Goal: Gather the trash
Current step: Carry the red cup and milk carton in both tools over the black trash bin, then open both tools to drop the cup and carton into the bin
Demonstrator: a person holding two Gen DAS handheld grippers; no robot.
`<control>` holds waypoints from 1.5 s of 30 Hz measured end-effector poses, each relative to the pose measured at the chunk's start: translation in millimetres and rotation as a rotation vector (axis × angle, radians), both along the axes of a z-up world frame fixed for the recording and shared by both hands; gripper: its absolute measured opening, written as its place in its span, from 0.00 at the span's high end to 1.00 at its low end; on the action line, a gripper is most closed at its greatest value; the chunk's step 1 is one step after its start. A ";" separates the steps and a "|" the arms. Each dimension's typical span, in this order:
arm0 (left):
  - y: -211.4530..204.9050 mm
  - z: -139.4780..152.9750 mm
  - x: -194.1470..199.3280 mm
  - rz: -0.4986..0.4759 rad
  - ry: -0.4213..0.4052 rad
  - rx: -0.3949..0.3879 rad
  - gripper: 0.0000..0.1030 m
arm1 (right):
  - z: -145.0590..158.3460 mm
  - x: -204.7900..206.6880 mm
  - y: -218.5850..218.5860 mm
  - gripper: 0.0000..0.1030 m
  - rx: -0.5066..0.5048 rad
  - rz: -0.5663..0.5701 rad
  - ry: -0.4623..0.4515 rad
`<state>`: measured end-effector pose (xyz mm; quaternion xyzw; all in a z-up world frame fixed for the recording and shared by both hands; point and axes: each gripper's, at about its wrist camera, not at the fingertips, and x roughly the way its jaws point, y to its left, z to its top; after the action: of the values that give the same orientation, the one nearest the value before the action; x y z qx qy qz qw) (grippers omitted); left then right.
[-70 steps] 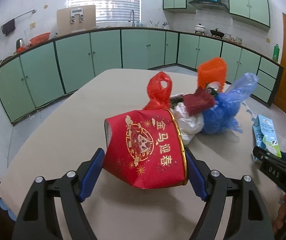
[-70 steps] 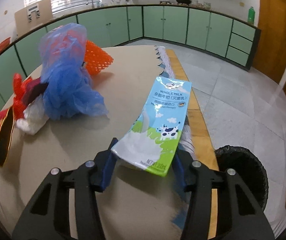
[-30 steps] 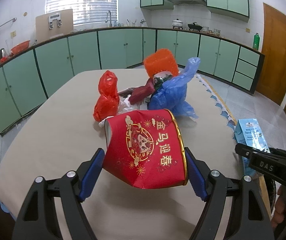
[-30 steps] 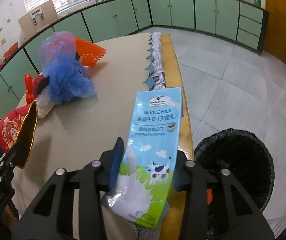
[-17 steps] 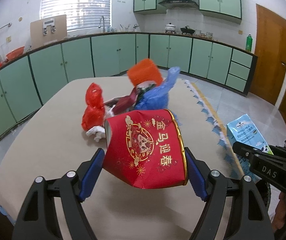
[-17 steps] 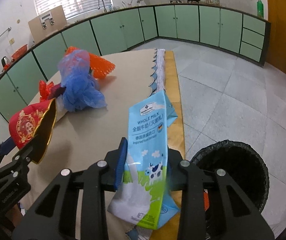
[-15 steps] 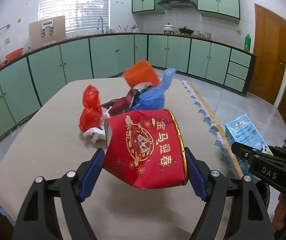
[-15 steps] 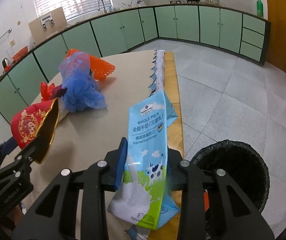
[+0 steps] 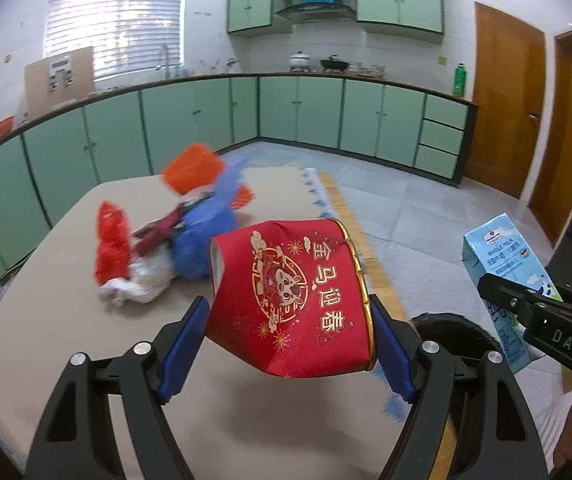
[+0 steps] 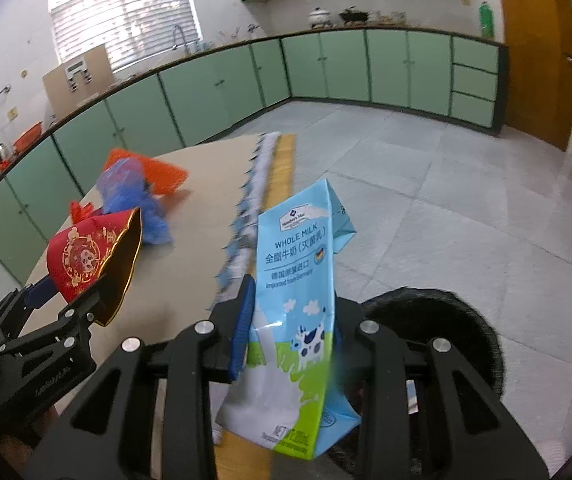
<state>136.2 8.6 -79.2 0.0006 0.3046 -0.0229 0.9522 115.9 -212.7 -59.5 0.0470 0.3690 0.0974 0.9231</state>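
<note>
Showing bin [image 10: 438,320] beneath milk carton [image 10: 298,300].

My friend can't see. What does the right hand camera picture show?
The right gripper is shut on a blue milk carton, held beside a table and near a black trash bin on the floor. To the left, the left gripper holds a crumpled red paper cup.
</note>
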 end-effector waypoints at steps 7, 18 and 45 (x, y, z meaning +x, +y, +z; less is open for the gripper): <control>-49.6 7.1 8.3 -0.101 -0.026 -0.023 0.25 | 6.8 -11.6 -51.7 0.70 -0.025 -0.103 -0.031; -126.7 -7.5 21.2 -0.244 0.011 -0.047 0.25 | -22.9 -21.2 -117.3 0.70 -0.034 -0.226 0.013; -158.6 -14.1 37.0 -0.313 0.034 -0.092 0.11 | -53.8 -21.9 -161.4 0.12 -0.127 -0.350 0.022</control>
<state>173.3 -149.9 -93.3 0.0043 0.3153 -0.1851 0.9308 94.0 -374.1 -113.3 0.0531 0.3705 -0.0888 0.9230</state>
